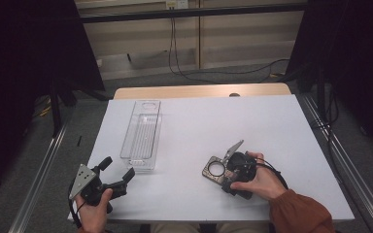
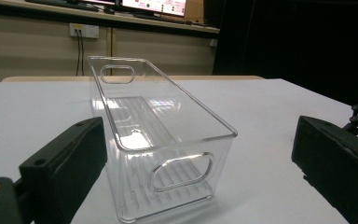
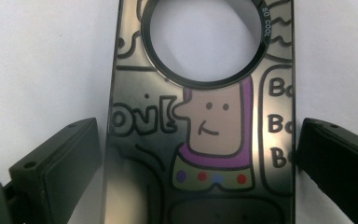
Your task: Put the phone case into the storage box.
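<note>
We see a white worktop (image 1: 252, 126) from above, with a person's two hands entering at the near edge, each carrying a gripper. The right gripper (image 1: 222, 171) lies low over a flat, dark plate (image 1: 214, 170) that rests on the worktop toward the near right. In the right gripper view, the plate (image 3: 200, 140) sits between the two black jaws: it is glossy, pierced by a large round hole near its far end, and printed with a cartoon figure in purple, a row of coloured dots and outlined letters. We note that the jaws stand apart on either side of the plate; the one at the right of that view lies just at the plate's edge, though we cannot tell whether it touches, and the one at the left stands slightly clear of it. The right gripper is thus spread around the plate rather than clamped on it.

The left gripper (image 1: 119, 171) is held at the near left, its jaws wide apart and holding nothing. Just beyond it stands a clear plastic bin (image 1: 143, 133), long and narrow, its length running away from the person. In the left gripper view, the bin (image 2: 168, 140) appears upright between the spread jaws but farther off, with a ribbed floor and an oval handle cut-out in each end wall. The bin and the plate lie well apart.
</note>
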Demonstrator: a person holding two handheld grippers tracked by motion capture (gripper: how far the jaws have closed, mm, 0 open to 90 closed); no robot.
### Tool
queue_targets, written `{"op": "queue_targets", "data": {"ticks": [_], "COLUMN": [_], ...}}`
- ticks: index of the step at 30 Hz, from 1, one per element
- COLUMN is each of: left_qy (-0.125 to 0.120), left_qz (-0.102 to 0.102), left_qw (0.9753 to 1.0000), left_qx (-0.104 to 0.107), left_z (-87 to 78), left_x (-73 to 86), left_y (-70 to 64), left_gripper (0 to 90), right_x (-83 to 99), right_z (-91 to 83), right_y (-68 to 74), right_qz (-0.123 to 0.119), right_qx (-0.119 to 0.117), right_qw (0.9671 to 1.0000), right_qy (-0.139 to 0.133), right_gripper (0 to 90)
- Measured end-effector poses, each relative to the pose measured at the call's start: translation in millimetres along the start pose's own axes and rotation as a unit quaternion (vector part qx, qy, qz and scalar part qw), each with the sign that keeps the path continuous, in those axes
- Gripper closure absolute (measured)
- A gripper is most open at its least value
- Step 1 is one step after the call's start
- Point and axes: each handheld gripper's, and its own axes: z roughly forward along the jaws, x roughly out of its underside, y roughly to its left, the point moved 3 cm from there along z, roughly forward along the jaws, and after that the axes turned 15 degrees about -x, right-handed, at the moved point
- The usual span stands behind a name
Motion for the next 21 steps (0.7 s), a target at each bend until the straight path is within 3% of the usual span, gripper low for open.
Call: {"op": "queue_targets", "data": {"ticks": [16,17,21], "left_qy": [0.001,0.002,0.003], "left_qz": [0.0,-0.001,0.002], "left_qw": [1.0,1.0,1.0], "left_qx": [0.002,0.003,0.006], "left_z": [0.2,0.2,0.4], "left_x": [0.4,0.5,0.6], "left_y": [-0.5,-1.0,-0.5], "left_gripper": [3.3,3.3,3.3], "right_x": [-4.1,-4.7,-5.9], "right_z": [-0.6,-0.7,-1.8], "right_y": [3.4,1.9,3.0], "right_qz": [0.017,0.005,0.011], "right_qx": [0.007,0.009,0.007], "right_qw": [0.9996,0.9997,0.9995], "right_qy": [0.021,0.022,0.027], "right_gripper": [4.8,5.1,8.0]}}
